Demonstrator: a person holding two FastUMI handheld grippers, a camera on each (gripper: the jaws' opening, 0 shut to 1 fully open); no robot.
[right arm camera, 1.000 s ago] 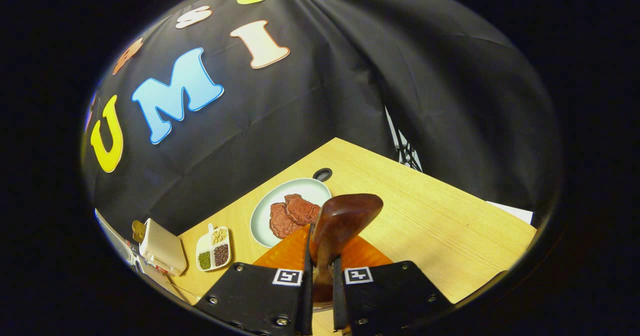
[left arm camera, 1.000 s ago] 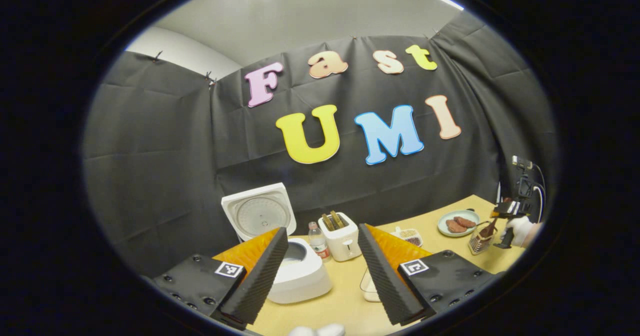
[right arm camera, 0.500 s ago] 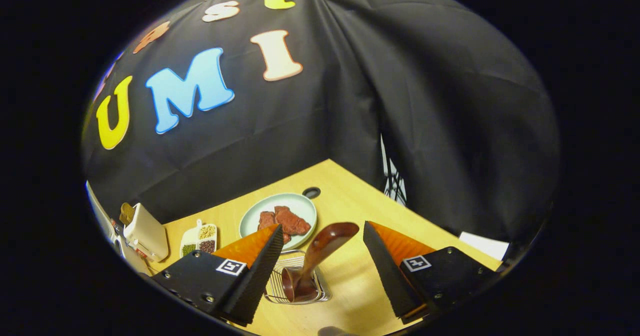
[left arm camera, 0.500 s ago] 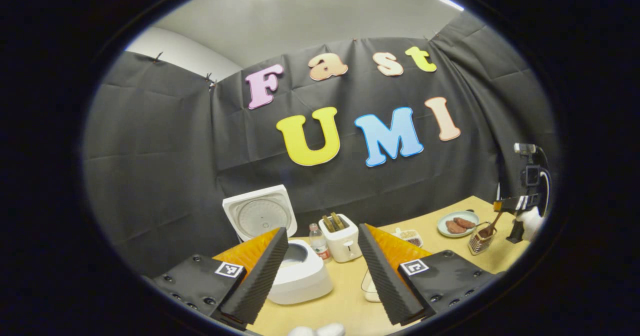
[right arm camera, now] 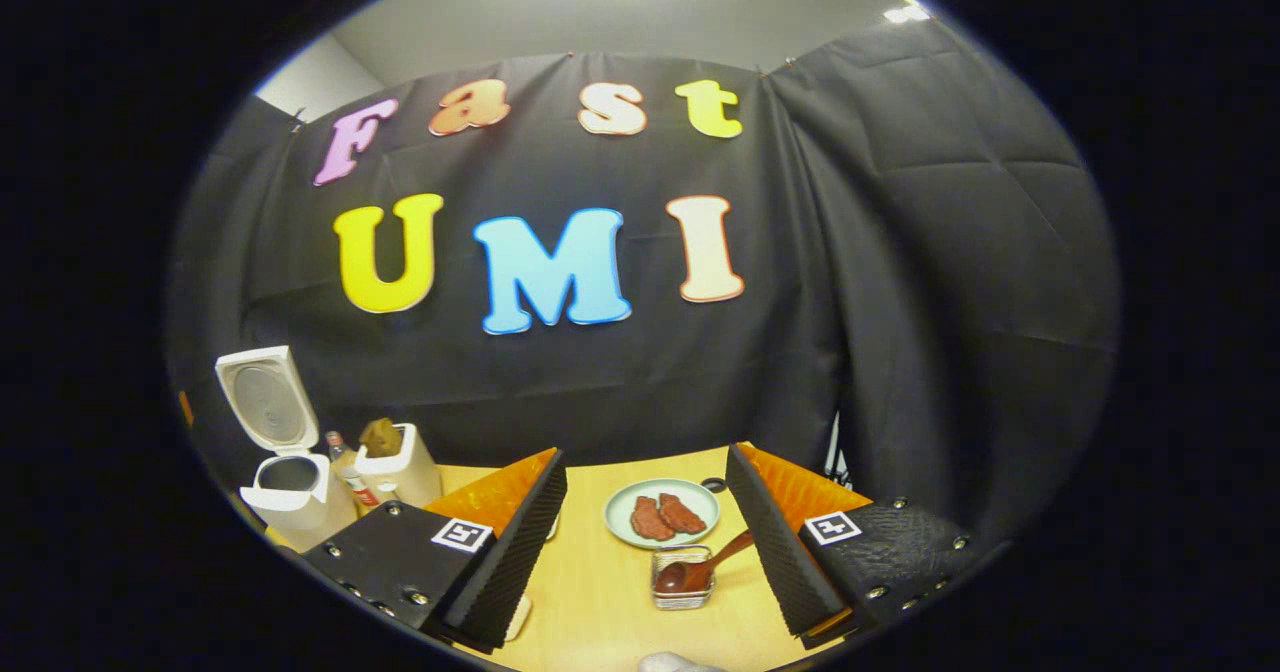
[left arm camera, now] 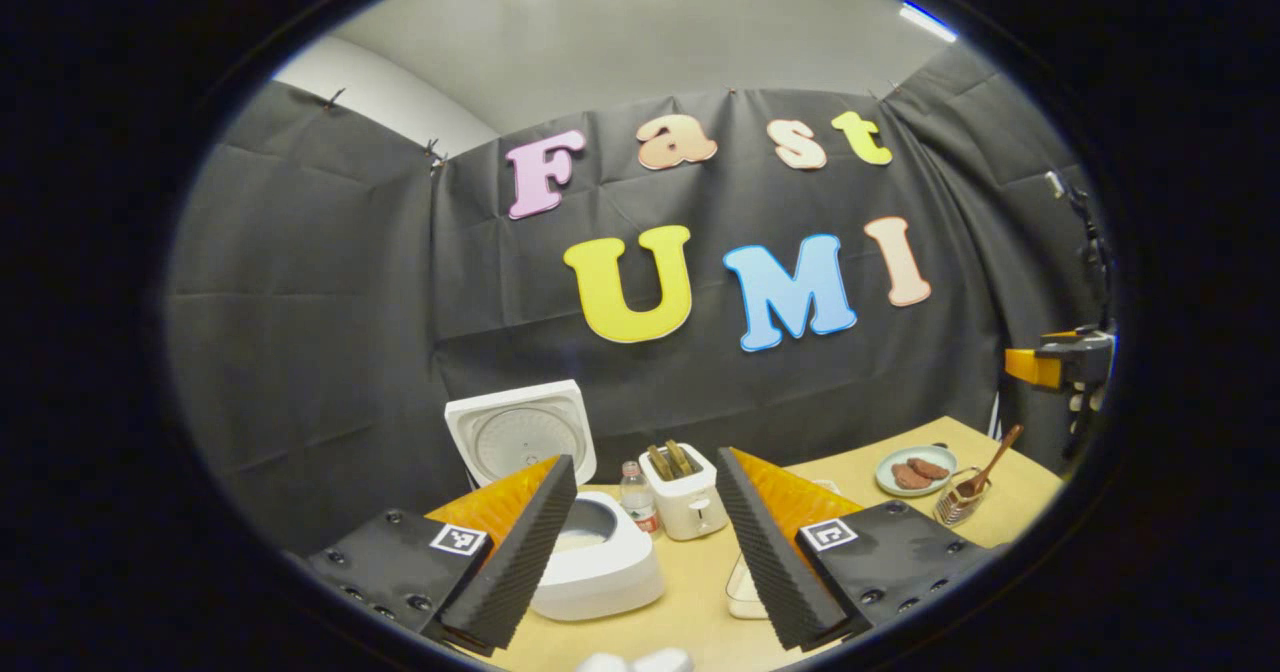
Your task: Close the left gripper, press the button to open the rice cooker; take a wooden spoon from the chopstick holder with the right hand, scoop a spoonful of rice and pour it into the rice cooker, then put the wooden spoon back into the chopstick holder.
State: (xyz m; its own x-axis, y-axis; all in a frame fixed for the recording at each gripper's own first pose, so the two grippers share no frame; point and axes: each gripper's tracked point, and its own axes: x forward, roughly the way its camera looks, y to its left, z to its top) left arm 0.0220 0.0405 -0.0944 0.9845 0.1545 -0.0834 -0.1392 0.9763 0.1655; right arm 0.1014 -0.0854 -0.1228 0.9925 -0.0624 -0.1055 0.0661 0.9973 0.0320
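Spoon (right arm camera: pixel 700 571) sat back in the holder (right arm camera: pixel 682 592), cooker (left arm camera: pixel 590 550) open; both my hand-held grippers, right (right arm camera: pixel 645 537) and left (left arm camera: pixel 645 542), were spread and empty — I judged nothing left but parking.

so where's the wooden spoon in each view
Left gripper view: wooden spoon at far right, leaning out of the wire holder, just right of the plate.
Right gripper view: lower centre, in the holder between the open fingers, just in front of the plate.
Shared landmark: the plate of meat.
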